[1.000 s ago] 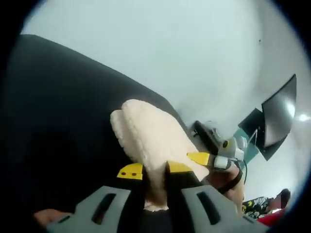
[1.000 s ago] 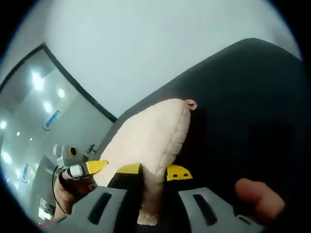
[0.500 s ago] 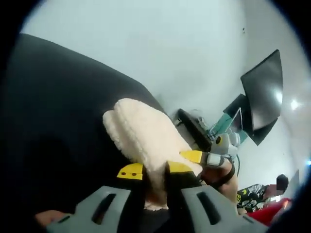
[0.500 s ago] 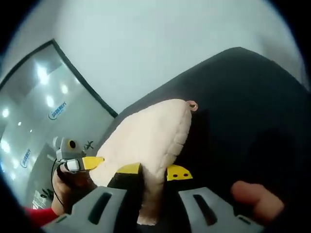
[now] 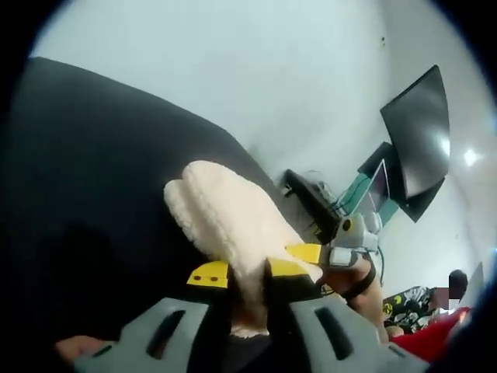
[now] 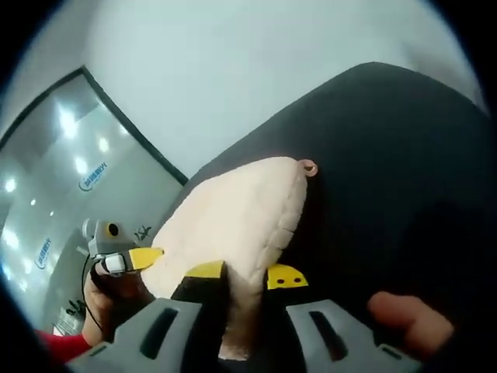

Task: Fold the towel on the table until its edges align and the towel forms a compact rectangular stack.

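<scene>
Clamping the left gripper (image 5: 238, 273) on the near edge of the cream towel (image 5: 225, 225), yellow-tipped jaws pressing together on the fluffy cloth, with the other gripper pinching the same edge just to the right. Clamping the right gripper (image 6: 245, 273) likewise on the towel (image 6: 233, 225), its jaws biting the fabric. Draping the doubled towel away over the black table (image 5: 93, 179), reaching toward its far edge.

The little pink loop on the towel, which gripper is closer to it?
Right. The right gripper pinches the towel on the edge that carries the pink loop; the left gripper grips the opposite edge, farther away.
</scene>
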The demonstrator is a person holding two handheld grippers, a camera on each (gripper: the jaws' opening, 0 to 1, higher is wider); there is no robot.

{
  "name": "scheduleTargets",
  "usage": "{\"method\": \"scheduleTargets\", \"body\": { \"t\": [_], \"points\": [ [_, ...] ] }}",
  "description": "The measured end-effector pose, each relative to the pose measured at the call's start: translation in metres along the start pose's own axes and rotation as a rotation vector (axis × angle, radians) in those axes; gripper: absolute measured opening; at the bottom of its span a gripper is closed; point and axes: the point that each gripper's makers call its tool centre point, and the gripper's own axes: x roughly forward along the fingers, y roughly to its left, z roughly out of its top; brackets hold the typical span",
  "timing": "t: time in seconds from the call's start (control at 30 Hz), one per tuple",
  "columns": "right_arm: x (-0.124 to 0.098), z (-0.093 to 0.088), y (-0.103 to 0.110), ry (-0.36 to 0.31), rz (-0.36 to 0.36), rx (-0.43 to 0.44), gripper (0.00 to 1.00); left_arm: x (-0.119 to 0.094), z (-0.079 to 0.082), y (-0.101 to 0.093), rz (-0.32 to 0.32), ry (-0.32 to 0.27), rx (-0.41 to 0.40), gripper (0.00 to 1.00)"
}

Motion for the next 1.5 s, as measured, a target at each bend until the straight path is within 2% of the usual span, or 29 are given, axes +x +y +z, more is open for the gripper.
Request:
{"method": "scheduleTargets", "body": {
  "t": [0.07,0.13,0.2,0.23,0.33,0.43,0.47,0.5,0.57,0.63,0.67,0.77,0.83,0.9,0.93,1.0,1.07,1.17,1.23,1.3,1.33,1.37,1.4,1.43,1.47,1.5],
  "points": [
    [-0.001,0.0,0.001,-0.023,0.006,-0.02,0.17,-0.001,-0.003,0.002,-0.005,-0.001,-0.005,0.2],
    [-0.001,0.006,0.0,-0.073,-0.001,-0.153,0.22,-0.003,-0.006,0.007,0.007,0.004,0.062,0.22],
    [-0.004,0.007,0.003,-0.091,-0.009,-0.295,0.26,-0.005,-0.008,0.007,0.002,-0.003,0.129,0.25],
    [-0.005,0.007,0.005,-0.101,-0.007,-0.339,0.27,-0.007,-0.008,0.006,-0.006,-0.011,0.134,0.27],
    [-0.011,0.011,0.013,-0.165,0.032,-0.421,0.28,-0.012,-0.006,0.008,-0.024,-0.039,0.204,0.29],
    [-0.018,0.014,0.008,-0.219,0.011,-0.506,0.33,-0.017,-0.001,0.018,0.018,-0.057,0.318,0.37],
    [-0.025,0.016,0.009,-0.242,-0.002,-0.545,0.35,-0.019,0.002,0.017,0.008,-0.072,0.354,0.4],
    [-0.031,0.018,0.01,-0.26,-0.014,-0.578,0.36,-0.021,0.005,0.016,0.001,-0.085,0.361,0.42],
    [-0.039,0.017,0.009,-0.268,-0.007,-0.585,0.36,-0.028,0.008,0.018,-0.005,-0.092,0.364,0.42],
    [-0.046,0.018,0.006,-0.276,-0.005,-0.626,0.36,-0.034,0.011,0.021,-0.012,-0.107,0.406,0.42],
    [-0.049,0.015,0.004,-0.267,0.002,-0.653,0.36,-0.037,0.012,0.026,0.003,-0.108,0.449,0.42],
    [-0.057,0.014,-0.005,-0.253,0.032,-0.667,0.36,-0.045,0.008,0.033,0.013,-0.099,0.582,0.42],
    [-0.067,0.015,-0.006,-0.276,0.046,-0.752,0.34,-0.051,-0.005,0.03,-0.037,-0.078,0.752,0.42],
    [-0.071,0.017,-0.013,-0.278,0.048,-0.758,0.32,-0.056,-0.011,0.034,-0.067,-0.061,0.816,0.42],
    [-0.073,0.017,-0.009,-0.289,0.08,-0.767,0.3,-0.06,-0.015,0.035,-0.088,-0.052,0.823,0.42],
    [-0.075,0.018,0.003,-0.326,0.125,-0.798,0.3,-0.067,-0.015,0.04,-0.087,-0.055,0.843,0.42],
    [-0.074,0.015,0.006,-0.332,0.139,-0.868,0.31,-0.075,-0.005,0.036,-0.119,-0.133,0.79,0.42],
    [-0.075,0.015,0.012,-0.339,0.159,-0.867,0.32,-0.09,0.012,0.04,-0.159,-0.22,0.726,0.4],
    [-0.077,0.032,0.022,-0.409,0.18,-0.865,0.31,-0.093,0.022,0.046,-0.148,-0.239,0.727,0.4],
    [-0.075,0.054,0.027,-0.475,0.177,-0.85,0.3,-0.09,0.035,0.057,-0.101,-0.245,0.774,0.4],
    [-0.072,0.06,0.027,-0.485,0.191,-0.851,0.3,-0.089,0.038,0.057,-0.102,-0.251,0.777,0.4],
    [-0.07,0.06,0.029,-0.49,0.206,-0.85,0.3,-0.089,0.044,0.058,-0.102,-0.27,0.772,0.4],
    [-0.065,0.068,0.026,-0.499,0.222,-0.806,0.3,-0.09,0.051,0.055,-0.12,-0.327,0.746,0.4],
    [-0.063,0.073,0.023,-0.504,0.222,-0.789,0.29,-0.091,0.052,0.056,-0.144,-0.357,0.722,0.4],
    [-0.061,0.078,0.024,-0.533,0.244,-0.77,0.28,-0.09,0.049,0.065,-0.13,-0.331,0.737,0.4],
    [-0.06,0.079,0.025,-0.561,0.291,-0.747,0.28,-0.089,0.049,0.075,-0.083,-0.292,0.76,0.39]
  ]
}}
